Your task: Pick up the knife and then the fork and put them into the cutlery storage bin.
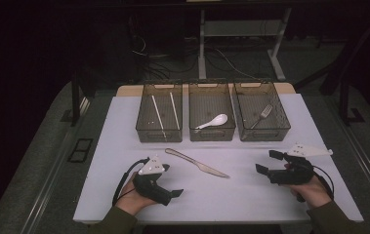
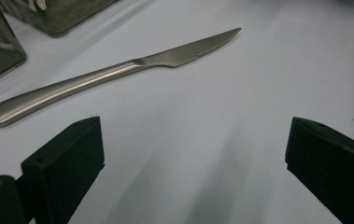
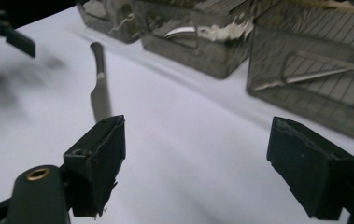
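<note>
Both hand-held grippers, left (image 1: 170, 194) and right (image 1: 266, 163), wide open, empty, flanking knife (image 1: 197, 163).

Brushed metal knife (image 2: 95, 74) on matt white table (image 1: 251, 190); 3 seemingly smoky plastic bins (image 1: 159, 127).

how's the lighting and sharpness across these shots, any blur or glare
High view: the white table is lit while the surrounding floor is nearly black, and everything is fairly sharp. Left gripper view: the knife is crisp with a soft sheen along its handle; faint shadows streak the tabletop. Right gripper view: the bins are soft, with bright glare on the middle bin, and the far left edge looks smeared.
</note>
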The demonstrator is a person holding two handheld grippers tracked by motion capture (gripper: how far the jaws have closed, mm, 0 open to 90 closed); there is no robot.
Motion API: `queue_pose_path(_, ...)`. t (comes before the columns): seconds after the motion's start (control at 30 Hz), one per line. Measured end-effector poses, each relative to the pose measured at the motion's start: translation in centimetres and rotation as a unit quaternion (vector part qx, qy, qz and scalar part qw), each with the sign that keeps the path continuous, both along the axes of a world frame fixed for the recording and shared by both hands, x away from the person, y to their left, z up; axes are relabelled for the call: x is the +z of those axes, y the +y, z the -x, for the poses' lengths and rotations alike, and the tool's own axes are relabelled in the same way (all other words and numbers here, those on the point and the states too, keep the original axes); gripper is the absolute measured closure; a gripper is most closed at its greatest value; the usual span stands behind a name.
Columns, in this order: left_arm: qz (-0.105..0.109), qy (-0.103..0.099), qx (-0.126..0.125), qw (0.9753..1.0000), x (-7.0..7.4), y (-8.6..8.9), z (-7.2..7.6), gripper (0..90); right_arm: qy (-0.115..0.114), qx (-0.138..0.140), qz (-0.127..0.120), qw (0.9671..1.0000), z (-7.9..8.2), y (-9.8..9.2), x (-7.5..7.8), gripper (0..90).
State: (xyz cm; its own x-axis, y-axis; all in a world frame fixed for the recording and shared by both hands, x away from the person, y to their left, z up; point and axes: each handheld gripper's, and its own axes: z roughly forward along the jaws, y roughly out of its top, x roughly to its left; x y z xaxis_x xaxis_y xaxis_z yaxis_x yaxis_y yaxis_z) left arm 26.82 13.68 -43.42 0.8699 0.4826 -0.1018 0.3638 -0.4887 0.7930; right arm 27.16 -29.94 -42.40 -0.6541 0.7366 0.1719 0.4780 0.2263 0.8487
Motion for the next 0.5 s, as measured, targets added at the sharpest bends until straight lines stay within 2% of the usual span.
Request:
queue_pose_path(0.07,0.002,-0.002,0.002,1.0,0.1,0.0,-0.1,6.9,0.01,-0.001,-0.012,0.9999,0.4,-0.1,-0.6,19.7)
queue_pose_path(0.2,-0.004,-0.003,0.006,1.0,0.4,0.0,-0.3,15.6,0.017,0.012,0.006,0.9998,0.6,0.0,-1.2,19.6)
queue_pose_path(0.23,-0.012,-0.008,0.005,0.9999,0.5,-0.1,-0.5,18.9,0.018,0.011,0.011,0.9997,0.6,0.0,-1.3,19.6)
queue_pose_path(0.37,-0.025,-0.024,0.008,0.9994,1.2,-0.5,-1.6,37.2,0.024,0.008,0.02,0.9995,0.5,0.2,-1.6,19.6)
queue_pose_path(0.5,-0.032,-0.022,0.01,0.9992,1.6,-1.1,-3.3,58.5,0.017,0.008,0.021,0.9996,0.5,0.1,-1.6,19.6)
